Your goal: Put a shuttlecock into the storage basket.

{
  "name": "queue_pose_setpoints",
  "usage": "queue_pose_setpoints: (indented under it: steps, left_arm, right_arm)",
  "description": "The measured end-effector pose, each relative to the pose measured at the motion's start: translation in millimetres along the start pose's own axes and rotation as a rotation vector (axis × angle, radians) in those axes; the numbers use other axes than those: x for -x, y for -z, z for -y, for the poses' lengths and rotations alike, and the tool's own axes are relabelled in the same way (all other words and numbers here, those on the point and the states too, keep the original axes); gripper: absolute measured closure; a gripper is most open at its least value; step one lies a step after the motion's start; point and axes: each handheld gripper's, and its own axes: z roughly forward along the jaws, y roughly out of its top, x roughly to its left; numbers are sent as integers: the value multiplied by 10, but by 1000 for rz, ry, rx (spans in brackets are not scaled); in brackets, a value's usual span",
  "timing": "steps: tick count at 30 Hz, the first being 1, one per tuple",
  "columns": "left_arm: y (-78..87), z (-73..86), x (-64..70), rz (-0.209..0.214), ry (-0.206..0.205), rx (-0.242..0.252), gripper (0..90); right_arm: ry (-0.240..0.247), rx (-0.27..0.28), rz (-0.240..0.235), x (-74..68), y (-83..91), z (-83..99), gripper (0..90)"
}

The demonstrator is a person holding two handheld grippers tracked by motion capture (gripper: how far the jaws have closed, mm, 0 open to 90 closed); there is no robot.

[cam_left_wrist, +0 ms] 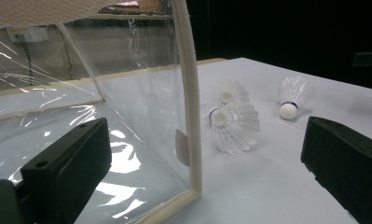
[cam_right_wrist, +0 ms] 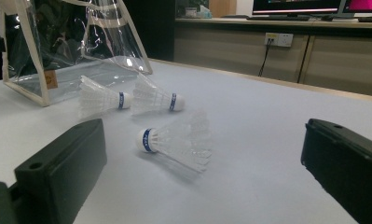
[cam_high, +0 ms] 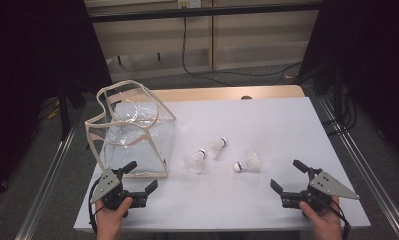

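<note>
A clear plastic bag [cam_high: 137, 135] with cream trim stands open-topped at the table's left. Three white shuttlecocks lie to its right: one [cam_high: 196, 161] nearest the bag, one [cam_high: 217, 147] just behind it, one [cam_high: 247, 162] further right. My left gripper [cam_high: 142, 176] is open at the bag's front corner, nothing between its jaws. In the left gripper view the bag's trimmed edge [cam_left_wrist: 190, 116] stands between the jaws of the left gripper [cam_left_wrist: 207, 140], with the shuttlecocks [cam_left_wrist: 232, 128] beyond. My right gripper [cam_high: 286, 174] is open, facing the right shuttlecock [cam_right_wrist: 174, 142] from a short distance.
The white tabletop [cam_high: 267, 125] has bare room at the right and back. A wooden strip [cam_high: 227, 93] runs along its far edge. Metal rails [cam_high: 359, 160] flank the table. Cables [cam_high: 197, 70] lie on the floor behind.
</note>
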Motion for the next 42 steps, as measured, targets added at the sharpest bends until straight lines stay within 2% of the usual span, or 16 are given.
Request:
queue_pose_setpoints:
  steps: [15,25,33,37,42]
  left_arm:
    - [-25,-19,35,19,1,0,18]
    - [-59,-54,92,51,8,4,18]
    - [-106,-72,156,90,5,-1,18]
    - [-144,-76,202,128,10,-8,18]
    - [-185,-79,247,155,10,-12,20]
  right_arm:
    - [5,1,-2,-1,2,-5,3]
    - [3,2,-4,-1,5,-6,3]
    - [0,5,-5,0,12,-8,3]
    - [0,6,-5,0,12,-7,4]
    - [-1,6,-7,-2,10,-6,3]
